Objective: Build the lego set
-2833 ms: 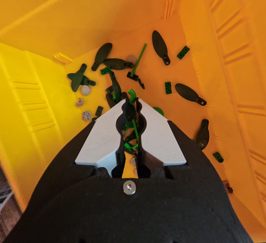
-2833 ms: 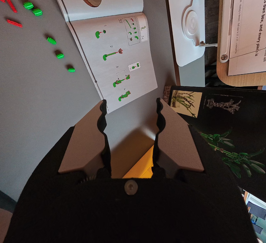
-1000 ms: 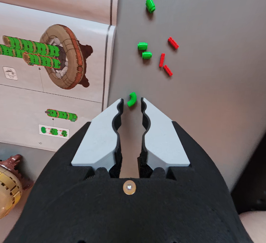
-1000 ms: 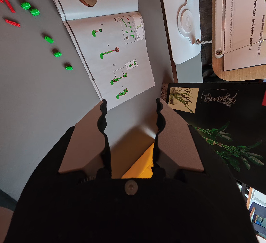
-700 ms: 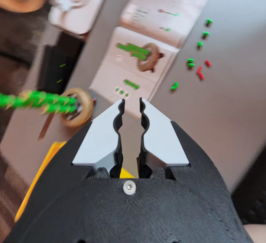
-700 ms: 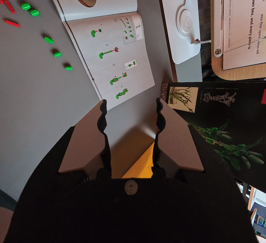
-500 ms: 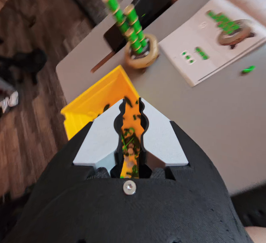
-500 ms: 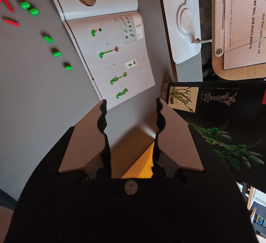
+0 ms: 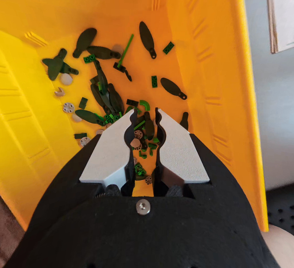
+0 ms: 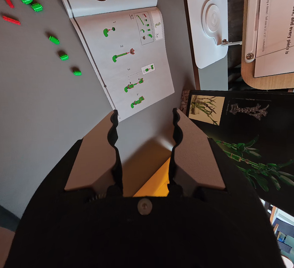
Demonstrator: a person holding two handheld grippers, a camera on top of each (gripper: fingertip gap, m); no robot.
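Observation:
My left gripper (image 9: 145,111) is open and empty, inside the yellow bin (image 9: 198,85). The bin holds several dark green leaf pieces (image 9: 172,88), small green plates (image 9: 154,81), a thin green bar (image 9: 126,49) and grey round pieces (image 9: 68,107). A bright green curved elbow piece (image 9: 145,104) lies just ahead of the fingertips. My right gripper (image 10: 144,112) is open and empty above the grey table (image 10: 39,117), at the lower corner of the open instruction booklet (image 10: 135,57). Green round bricks (image 10: 54,39) and red pins (image 10: 11,20) lie on the table at the left.
The black set box (image 10: 248,133) lies right of the right gripper. A white stand base (image 10: 210,18) and a wooden board with a printed sheet (image 10: 270,30) are at the far right. A corner of the yellow bin (image 10: 155,182) shows under the right gripper. The gap from one gripper's tips to the other's is roughly 55 centimetres.
My left gripper let go of a green elbow piece on the table by the booklet, then swung back into the yellow bin, jaws still open. The right gripper has hardly moved.

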